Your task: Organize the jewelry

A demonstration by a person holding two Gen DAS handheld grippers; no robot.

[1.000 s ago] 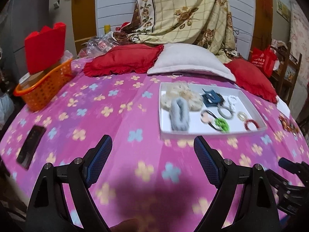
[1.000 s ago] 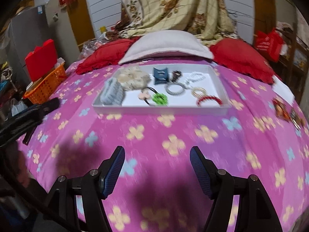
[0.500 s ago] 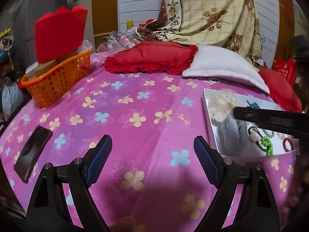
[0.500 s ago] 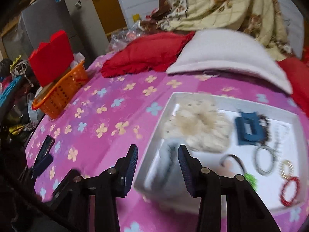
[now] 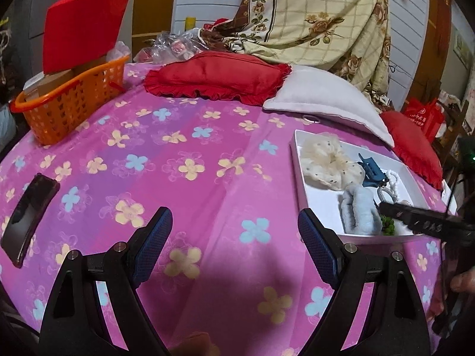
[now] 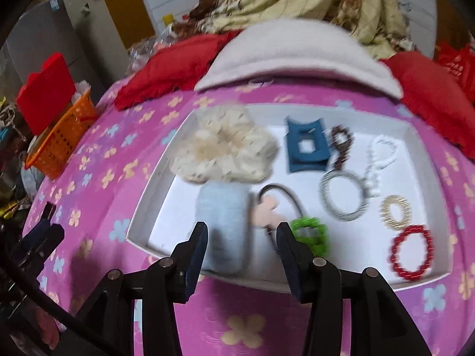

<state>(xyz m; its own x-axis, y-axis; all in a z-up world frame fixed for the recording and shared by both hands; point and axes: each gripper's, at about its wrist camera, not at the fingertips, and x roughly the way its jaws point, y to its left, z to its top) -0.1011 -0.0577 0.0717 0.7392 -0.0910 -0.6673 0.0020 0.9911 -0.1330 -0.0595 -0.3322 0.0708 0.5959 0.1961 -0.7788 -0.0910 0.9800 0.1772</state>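
Observation:
A white tray (image 6: 142, 216) on the pink flowered bedspread holds a cream scrunchie (image 6: 225, 148), a light-blue scrunchie (image 6: 222, 216), a blue claw clip (image 6: 305, 148), a black hair tie with a pink charm (image 6: 267, 210), a green tie (image 6: 311, 234), a grey ring (image 6: 341, 198), a white bead bracelet (image 6: 380, 157), a gold ring (image 6: 394, 210) and a red bead bracelet (image 6: 412, 252). My right gripper (image 6: 242, 231) is open, its fingers on either side of the light-blue scrunchie's near end. It shows in the left wrist view (image 5: 415, 219) over the tray (image 5: 297, 154). My left gripper (image 5: 234, 228) is open and empty over the bedspread.
An orange basket (image 5: 68, 101) with a red box stands at the far left. A black phone (image 5: 26, 216) lies at the left edge. Red pillows (image 5: 216, 77) and a white pillow (image 5: 323, 101) lie behind the tray, with a draped floral blanket (image 5: 314, 14) beyond.
My right gripper moved forward over the tray, first narrowing its jaws, then widening them around the light-blue scrunchie. My left gripper swung left, then partly back, staying open.

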